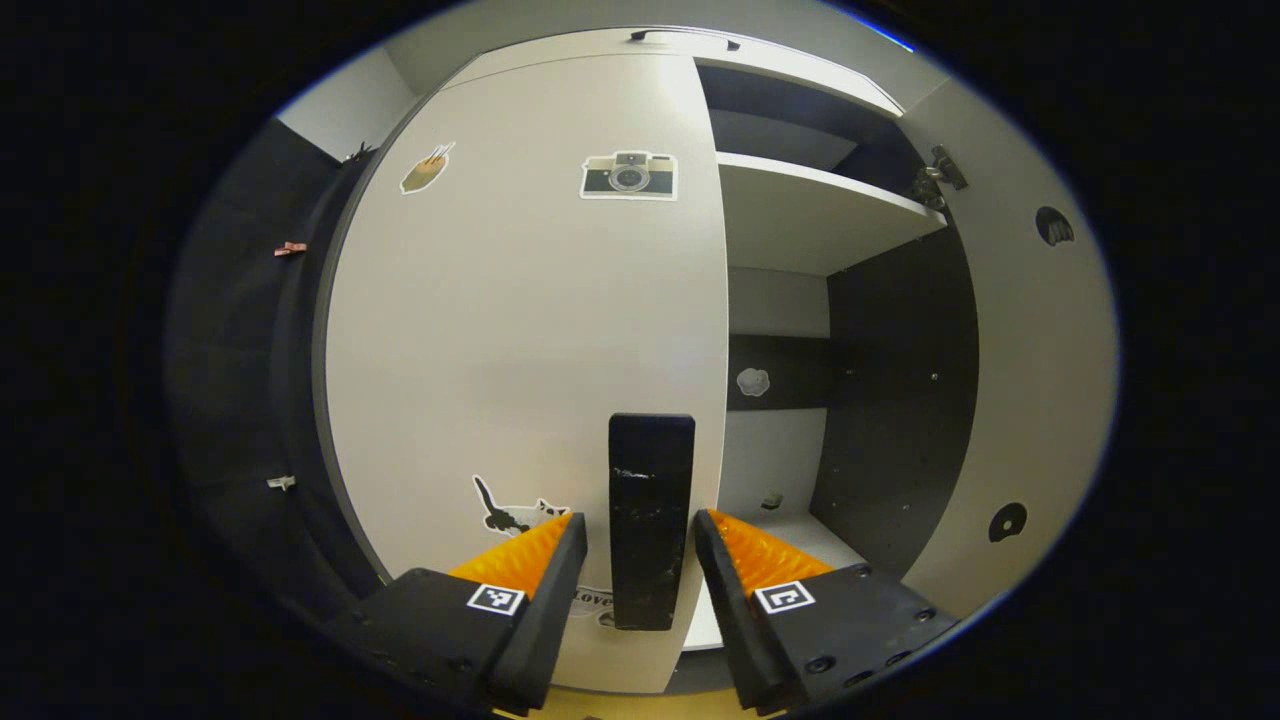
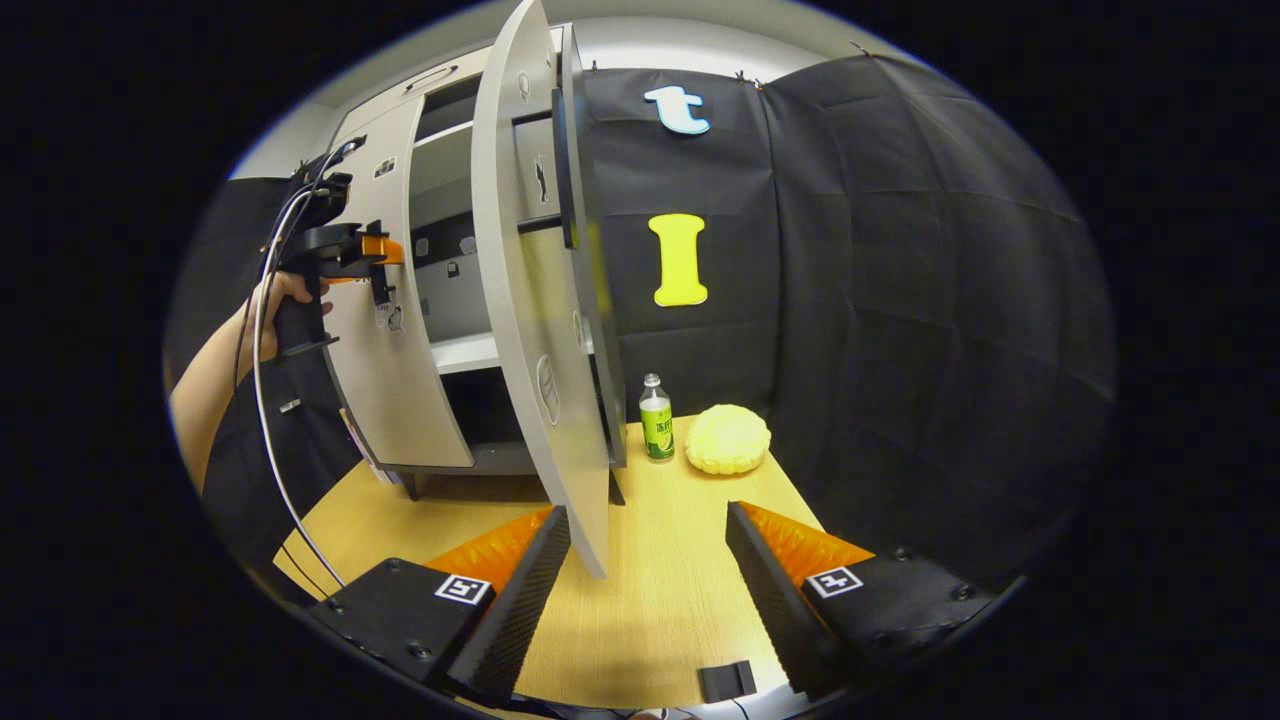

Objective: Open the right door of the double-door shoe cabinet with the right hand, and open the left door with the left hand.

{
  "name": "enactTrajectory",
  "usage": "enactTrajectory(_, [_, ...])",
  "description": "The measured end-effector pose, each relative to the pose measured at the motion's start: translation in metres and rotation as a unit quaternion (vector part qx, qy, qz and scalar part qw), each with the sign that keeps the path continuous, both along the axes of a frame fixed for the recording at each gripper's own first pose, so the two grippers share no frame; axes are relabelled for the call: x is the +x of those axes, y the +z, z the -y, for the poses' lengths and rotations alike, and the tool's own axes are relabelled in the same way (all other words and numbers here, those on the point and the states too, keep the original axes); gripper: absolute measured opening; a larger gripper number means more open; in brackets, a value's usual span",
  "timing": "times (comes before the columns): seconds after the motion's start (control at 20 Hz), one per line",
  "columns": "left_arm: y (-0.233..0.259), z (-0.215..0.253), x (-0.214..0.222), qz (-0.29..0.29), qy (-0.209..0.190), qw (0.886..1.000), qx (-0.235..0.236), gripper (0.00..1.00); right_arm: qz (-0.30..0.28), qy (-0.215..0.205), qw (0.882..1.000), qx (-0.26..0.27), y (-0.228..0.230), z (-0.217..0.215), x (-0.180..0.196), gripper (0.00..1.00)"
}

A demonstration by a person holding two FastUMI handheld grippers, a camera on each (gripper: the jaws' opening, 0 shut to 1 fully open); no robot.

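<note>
The white left door of the shoe cabinet carries several stickers and looks closed. Its black vertical handle stands between the fingers of my left gripper, which is open and straddles the handle, with a sliver of door visible on the left side. The right door is swung wide open, baring a shelf. In the right gripper view a hand holds the left gripper at the left door. The right door shows edge-on. My right gripper hangs open over the table, just short of that door's lower corner.
On the wooden table, to the right of the cabinet, stand a small green-labelled bottle and a round yellow object. A small black piece lies at the table's near edge. Black cloth walls the booth behind.
</note>
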State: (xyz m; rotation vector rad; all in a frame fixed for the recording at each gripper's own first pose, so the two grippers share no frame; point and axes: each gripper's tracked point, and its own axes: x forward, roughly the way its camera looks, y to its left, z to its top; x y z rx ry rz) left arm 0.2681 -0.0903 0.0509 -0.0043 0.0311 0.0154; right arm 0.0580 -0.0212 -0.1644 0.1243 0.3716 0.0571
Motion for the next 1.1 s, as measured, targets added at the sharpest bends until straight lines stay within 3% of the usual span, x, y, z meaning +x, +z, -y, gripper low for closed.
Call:
enactTrajectory(0.3, [0.001,0.002,-0.002,-0.004,-0.02,0.999,-0.029,0.46,-0.002,0.004,1.0,0.001,-0.002,-0.006,0.007,0.98])
enactTrajectory(0.4, [-0.001,0.003,-0.001,-0.01,-0.021,1.0,-0.013,0.36,0.001,0.008,1.0,0.0,0.0,-0.009,0.009,0.99])
enactTrajectory(0.65, [-0.004,0.003,0.0,-0.023,-0.024,0.999,0.009,0.24,-0.013,0.021,1.0,-0.003,-0.009,-0.016,0.001,0.99])
enactTrajectory(0.7, [-0.004,0.003,-0.001,-0.023,-0.024,0.999,0.013,0.14,-0.007,0.02,1.0,-0.001,-0.005,-0.017,-0.001,0.99])
enactTrajectory(0.8, [-0.004,0.003,-0.001,-0.022,-0.024,0.999,0.008,0.1,0.002,0.024,1.0,-0.007,-0.001,-0.02,-0.002,0.99])
enactTrajectory(1.1, [-0.005,0.001,-0.008,-0.026,-0.023,0.999,-0.006,0.09,0.011,0.023,1.0,-0.011,0.004,-0.017,-0.004,0.98])
